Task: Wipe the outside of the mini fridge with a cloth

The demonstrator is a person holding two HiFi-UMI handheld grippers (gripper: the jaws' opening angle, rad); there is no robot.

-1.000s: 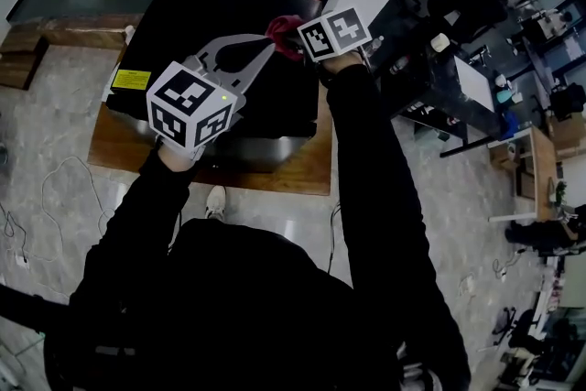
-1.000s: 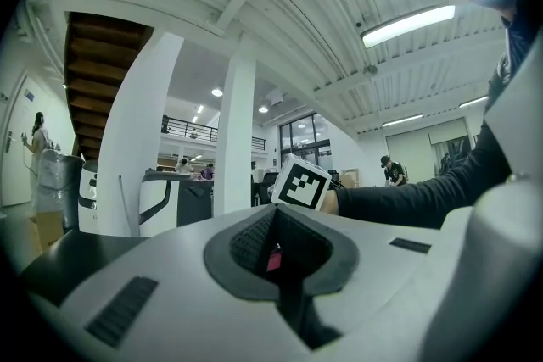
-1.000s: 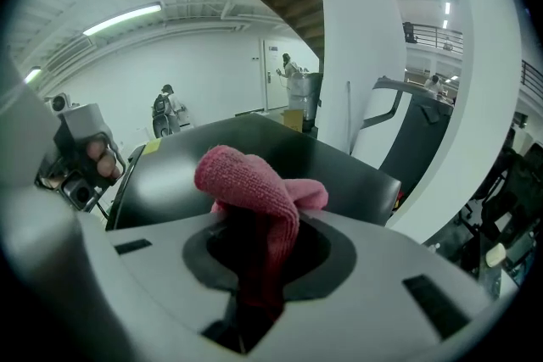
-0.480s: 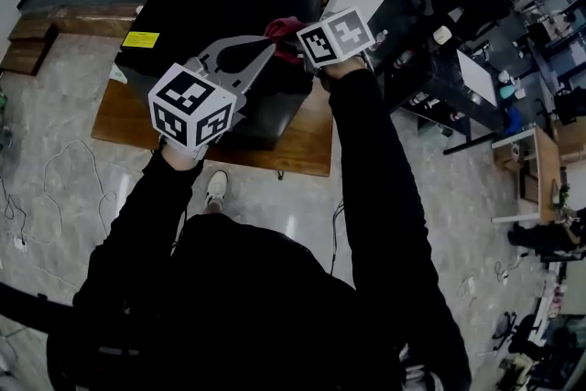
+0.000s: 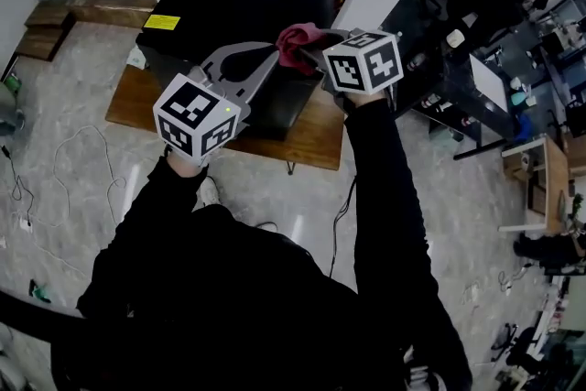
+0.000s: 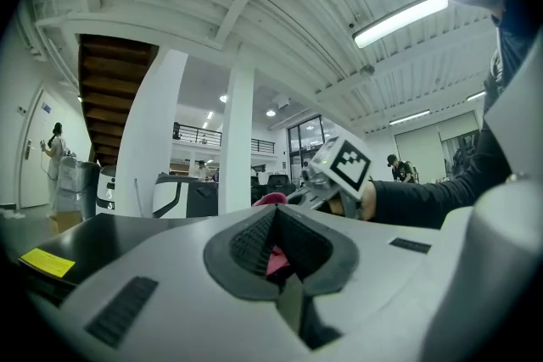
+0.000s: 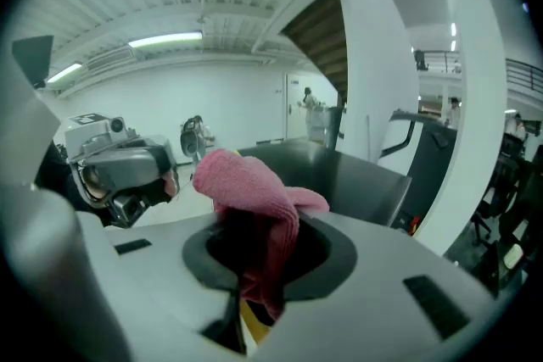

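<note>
Evidently the pink cloth (image 5: pixel 295 39) is up at top centre of the head view, held in the air just over the near right corner of the black mini fridge (image 5: pixel 229 9), w/ both tools on it. The right gripper (image 5: pixel 311 50) has its jaws clamped on a thick fold; in the right gripper view the fabric bunches up above the tips and a tail droops down through the hollow between them. The left gripper (image 5: pixel 273 58) comes in from lower left, jaws together, and a bit of pink shows inside them in the left gripper view, so it looks pinched on an edge or corner. The cloth reads as light, soft and floppy, prob. terry or microfibre: no stiffness, it will sag and fold wherever unsupported, so a deep bite on a wad is better than a thin edge that could slip out under rubbing. The fridge looks heavy, rigid and smooth-skinned, approx. glossy on top; it sits on a low wooden platform (image 5: pixel 311 142) on the floor and is unlikely to shift under wiping pressure. A yellow label (image 5: pixel 162 20) marks its upper left corner.
</note>
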